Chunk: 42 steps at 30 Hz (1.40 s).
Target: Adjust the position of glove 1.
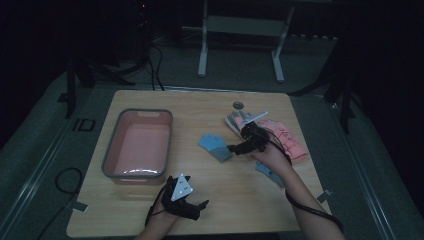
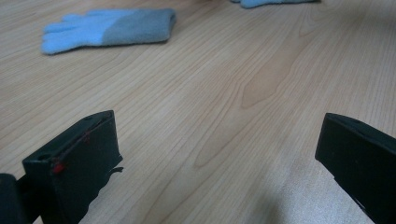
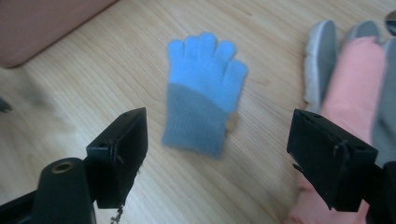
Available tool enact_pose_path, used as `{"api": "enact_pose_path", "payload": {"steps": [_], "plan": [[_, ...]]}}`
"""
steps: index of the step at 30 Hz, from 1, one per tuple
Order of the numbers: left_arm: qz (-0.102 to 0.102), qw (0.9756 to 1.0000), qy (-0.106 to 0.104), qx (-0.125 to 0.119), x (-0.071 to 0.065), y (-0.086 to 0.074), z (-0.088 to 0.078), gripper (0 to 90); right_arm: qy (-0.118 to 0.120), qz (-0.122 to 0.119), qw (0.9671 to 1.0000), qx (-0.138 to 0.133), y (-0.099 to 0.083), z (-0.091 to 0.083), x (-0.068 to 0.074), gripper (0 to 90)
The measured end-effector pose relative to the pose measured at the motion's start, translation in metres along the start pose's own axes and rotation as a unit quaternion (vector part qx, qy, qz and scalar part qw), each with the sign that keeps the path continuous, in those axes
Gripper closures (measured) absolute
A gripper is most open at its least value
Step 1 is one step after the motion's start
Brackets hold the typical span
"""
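**Right tongs lined up on the blue glove**

My right gripper (image 1: 243, 146) hangs over the table's (image 1: 235, 200) middle w/ jaws spread wide, nothing between them. The blue glove (image 3: 203, 95) lies flat just ahead of them, fingers pointing away from me in the right gripper view, grey cuff nearest. My left gripper (image 1: 192, 207) sits near the front edge, jaws also wide apart and empty, pointing across bare wood twd that same glove (image 2: 109, 29).

To do this well, I think: come down on the cuff end, one jaw each side, and pinch the thick knit rather than the thin fingers, so it lifts in one piece and doesn't drag. Keep the jaws low enough to catch fabric, not scrape wood.

Room: the pink bin (image 1: 137, 145) stands by the left edge, well apart from the glove, w/ open wood between, so a clear path over. Tighter on the right: a pink glove (image 3: 348, 93) and a grey one (image 3: 320, 51) lie just beside my right jaw; don't snag them. Another blue piece (image 1: 270, 172) lies under my forearm, prob the matching glove, but the view's too dark to be sure.
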<state>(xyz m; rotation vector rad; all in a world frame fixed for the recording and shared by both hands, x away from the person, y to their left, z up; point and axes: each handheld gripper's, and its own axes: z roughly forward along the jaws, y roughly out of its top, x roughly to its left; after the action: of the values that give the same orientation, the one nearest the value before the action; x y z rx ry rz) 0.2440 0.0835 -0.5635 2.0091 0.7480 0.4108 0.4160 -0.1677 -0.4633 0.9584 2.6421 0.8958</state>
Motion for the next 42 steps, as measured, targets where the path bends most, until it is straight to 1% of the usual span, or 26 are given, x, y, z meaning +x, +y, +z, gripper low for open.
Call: {"api": "enact_pose_path", "payload": {"steps": [1, 2, 4, 5, 7, 9, 10, 11, 12, 13, 14, 15, 17, 19, 22, 24, 25, 27, 29, 33, 35, 38, 40, 42], "plan": [[0.0, 1.0, 0.0, 0.0, 0.0, 0.0, 0.0, 0.0, 0.0, -0.004, 1.0, 0.002, 0.001, 0.005, 0.002, 22.9], [0.001, 1.0, 0.0, 0.0, 0.0, 0.0, 0.0, 0.0, -0.002, -0.007, 1.0, 0.006, 0.003, 0.009, 0.002, 25.8], [0.001, 1.0, -0.002, 0.001, 0.0, 0.0, 0.0, 0.0, -0.004, -0.007, 0.9999, 0.01, 0.006, 0.018, 0.003, 28.0], [0.001, 1.0, -0.002, 0.0, 0.0, 0.0, 0.0, 0.0, -0.002, -0.005, 0.9999, 0.013, 0.007, 0.022, 0.003, 31.4], [0.001, 1.0, -0.003, 0.002, 0.0, 0.0, 0.0, 0.0, 0.003, -0.004, 0.9998, 0.02, 0.009, 0.032, 0.003, 32.8], [0.005, 1.0, -0.004, 0.003, 0.0, 0.0, 0.0, 0.0, 0.013, -0.001, 0.9995, 0.029, 0.011, 0.041, 0.003, 35.2], [0.007, 1.0, -0.005, 0.004, 0.0, 0.0, -0.001, 0.0, 0.009, -0.006, 0.9995, 0.031, 0.012, 0.045, 0.003, 37.7], [0.007, 1.0, -0.005, 0.004, 0.0, 0.0, -0.001, 0.0, 0.009, -0.006, 0.9995, 0.031, 0.012, 0.045, 0.003, 37.7], [0.008, 0.9999, -0.007, 0.004, 0.0, 0.0, 0.0, 0.0, 0.004, -0.013, 0.9993, 0.036, 0.012, 0.048, 0.003, 41.3], [0.007, 0.9999, -0.007, 0.004, 0.0, 0.0, 0.0, 0.0, 0.004, -0.02, 0.9989, 0.043, 0.013, 0.053, 0.004, 44.7], [0.007, 0.9999, -0.008, 0.004, 0.0, 0.0, 0.0, 0.0, 0.003, -0.026, 0.9984, 0.049, 0.015, 0.058, 0.003, 52.0], [0.007, 0.9999, -0.008, 0.004, 0.0, 0.0, 0.0, 0.0, 0.01, -0.028, 0.998, 0.055, 0.016, 0.062, 0.003, 53.6], [0.007, 0.9999, -0.008, 0.004, 0.0, 0.0, 0.0, 0.0, 0.004, -0.033, 0.9978, 0.057, 0.017, 0.067, 0.002, 56.2], [0.007, 0.9999, -0.009, 0.005, 0.0, 0.0, 0.0, 0.0, 0.01, -0.034, 0.9974, 0.063, 0.018, 0.074, 0.002, 57.7], [0.007, 0.9999, -0.01, 0.004, 0.0, 0.0, 0.0, 0.0, 0.005, -0.044, 0.9965, 0.071, 0.017, 0.083, 0.001, 59.3], [0.006, 0.9999, -0.011, 0.004, 0.0, 0.0, -0.001, 0.0, 0.003, -0.045, 0.9963, 0.074, 0.017, 0.086, 0.001, 60.5], [0.005, 0.9999, -0.011, 0.004, 0.001, 0.0, -0.001, 0.0, 0.008, -0.051, 0.9957, 0.076, 0.016, 0.092, 0.001, 61.8], [0.004, 0.9999, -0.011, 0.004, 0.0, 0.0, -0.001, 0.0, 0.009, -0.054, 0.9954, 0.079, 0.015, 0.095, 0.002, 63.6], [0.005, 0.9999, -0.012, 0.004, 0.0, 0.0, -0.001, 0.0, 0.011, -0.047, 0.9955, 0.081, 0.016, 0.096, 0.001, 65.9], [0.008, 0.9999, -0.011, 0.007, -0.001, 0.0, 0.0, 0.0, 0.012, -0.039, 0.996, 0.08, 0.016, 0.097, 0.003, 80.0], [0.008, 0.9999, -0.011, 0.008, -0.001, 0.0, 0.0, 0.0, 0.009, -0.033, 0.9966, 0.075, 0.015, 0.097, 0.004, 82.9], [0.009, 0.9999, -0.01, 0.009, 0.0, 0.0, 0.001, 0.0, 0.001, -0.011, 0.998, 0.062, 0.012, 0.097, 0.007, 85.5], [0.008, 0.9999, -0.01, 0.009, 0.0, 0.0, 0.001, 0.0, -0.003, 0.022, 0.9983, 0.055, 0.011, 0.095, 0.008, 86.9], [0.009, 0.9999, -0.009, 0.01, 0.0, 0.0, 0.001, 0.0, -0.012, 0.037, 0.9982, 0.046, 0.01, 0.086, 0.012, 87.3]]}}
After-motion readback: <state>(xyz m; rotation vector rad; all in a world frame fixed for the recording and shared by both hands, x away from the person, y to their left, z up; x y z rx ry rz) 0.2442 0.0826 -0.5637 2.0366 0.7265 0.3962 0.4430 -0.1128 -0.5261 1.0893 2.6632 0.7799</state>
